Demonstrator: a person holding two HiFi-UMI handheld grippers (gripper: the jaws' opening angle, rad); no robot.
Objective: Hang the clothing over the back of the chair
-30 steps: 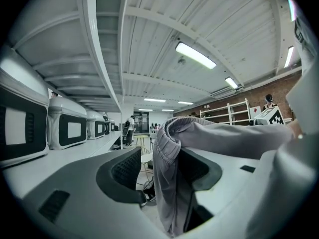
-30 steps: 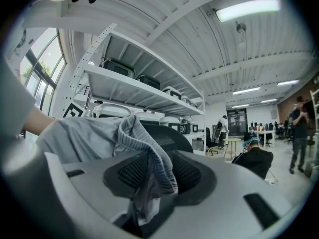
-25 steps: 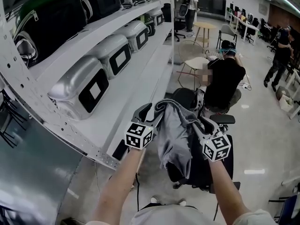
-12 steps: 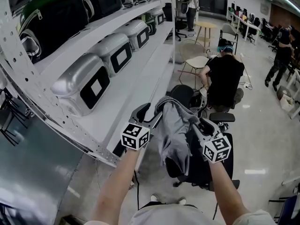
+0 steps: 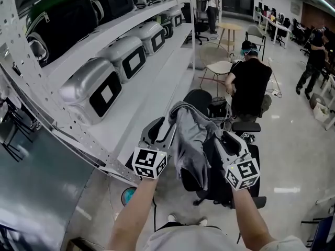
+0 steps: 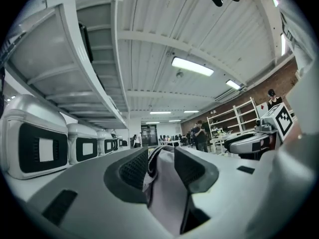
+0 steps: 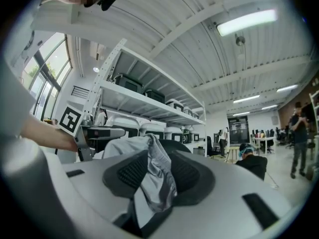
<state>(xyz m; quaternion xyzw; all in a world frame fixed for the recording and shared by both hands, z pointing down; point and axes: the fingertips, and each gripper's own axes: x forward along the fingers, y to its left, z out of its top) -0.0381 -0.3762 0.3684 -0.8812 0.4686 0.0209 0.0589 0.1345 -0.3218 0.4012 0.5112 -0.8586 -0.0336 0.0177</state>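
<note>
A grey garment hangs in the air between my two grippers, above a black office chair. My left gripper holds its left upper edge and my right gripper its right upper edge. Both pairs of jaws are closing, with cloth between the pads. In the left gripper view grey fabric fills the gap of the left gripper. The right gripper view shows a fold of fabric bunched between the pads of the right gripper. The garment hides much of the chair's back.
A white shelving unit with several silver cases runs along the left. A person in black sits just beyond the chair. A teal object lies on the floor under the shelf. Tables and standing people are farther off.
Both grippers have drawn back toward me and risen a little, carrying the garment with them. The garment now hangs higher above the chair.
</note>
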